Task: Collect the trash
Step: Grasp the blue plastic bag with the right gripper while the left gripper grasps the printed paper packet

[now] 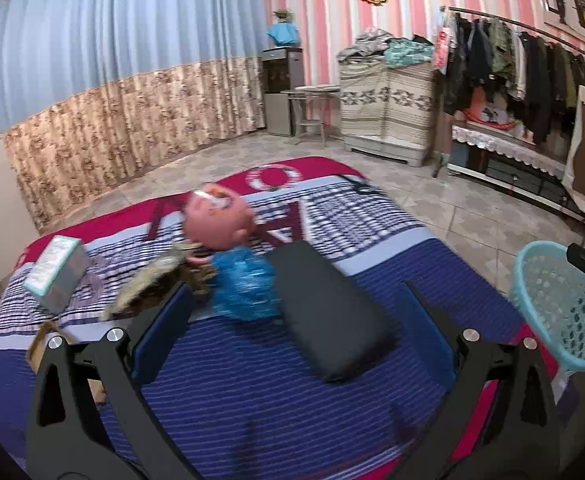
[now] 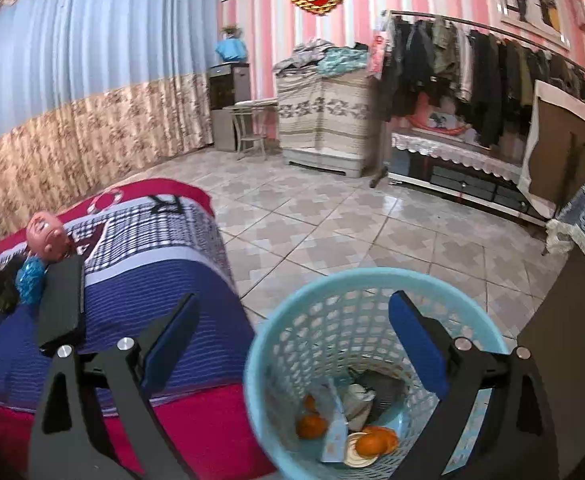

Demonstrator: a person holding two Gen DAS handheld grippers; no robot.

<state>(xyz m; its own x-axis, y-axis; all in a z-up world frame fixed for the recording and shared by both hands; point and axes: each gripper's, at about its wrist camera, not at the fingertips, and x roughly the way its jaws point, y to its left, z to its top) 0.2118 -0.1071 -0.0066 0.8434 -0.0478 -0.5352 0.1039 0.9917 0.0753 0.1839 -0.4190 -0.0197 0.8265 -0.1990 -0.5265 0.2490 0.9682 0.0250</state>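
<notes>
My left gripper (image 1: 296, 300) is open and empty above the striped blanket (image 1: 252, 380). Just ahead of it lie a crumpled blue wrapper (image 1: 244, 284), a brownish crumpled wrapper (image 1: 148, 280) and a grey box (image 1: 56, 272). My right gripper (image 2: 292, 320) is open and empty over the light blue basket (image 2: 372, 292), which holds orange peel (image 2: 372, 444), paper and wrappers. The basket also shows at the right edge of the left wrist view (image 1: 552, 304).
A pink doll head (image 1: 216, 220) and a black flat case (image 1: 332, 312) lie on the blanket. Tiled floor (image 2: 352, 224) lies beyond. A clothes rack (image 2: 492, 60), a covered cabinet (image 2: 324, 120) and a curtain (image 2: 72, 100) line the walls.
</notes>
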